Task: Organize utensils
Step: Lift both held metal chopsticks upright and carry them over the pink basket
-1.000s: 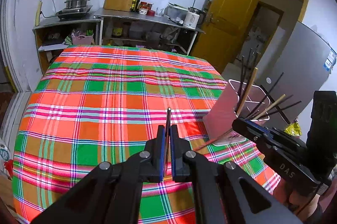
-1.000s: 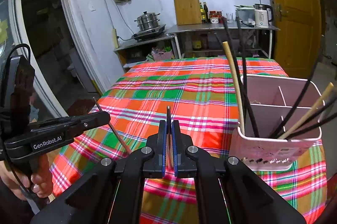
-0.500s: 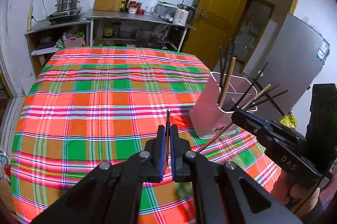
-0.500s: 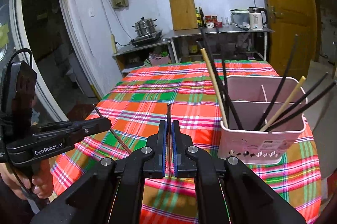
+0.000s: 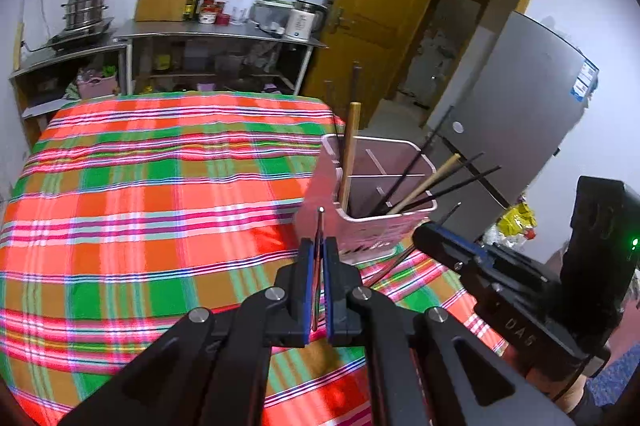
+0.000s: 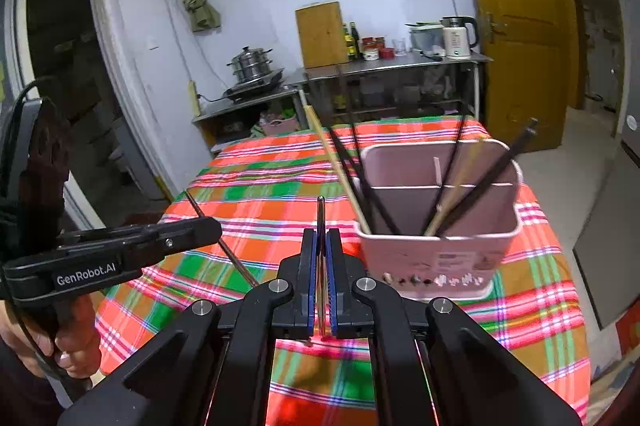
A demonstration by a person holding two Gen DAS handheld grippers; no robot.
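Pink plastic, the utensil holder (image 5: 370, 226) stands on the plaid tablecloth (image 5: 160, 194) with chopsticks leaning in its compartments, just beyond the left gripper (image 5: 319, 258), whose jaws are pinched on a thin dark chopstick (image 5: 319, 226). From the right wrist, the right gripper (image 6: 320, 250) likewise clamps a chopstick (image 6: 320, 218), the holder (image 6: 440, 250) just right of its tip.
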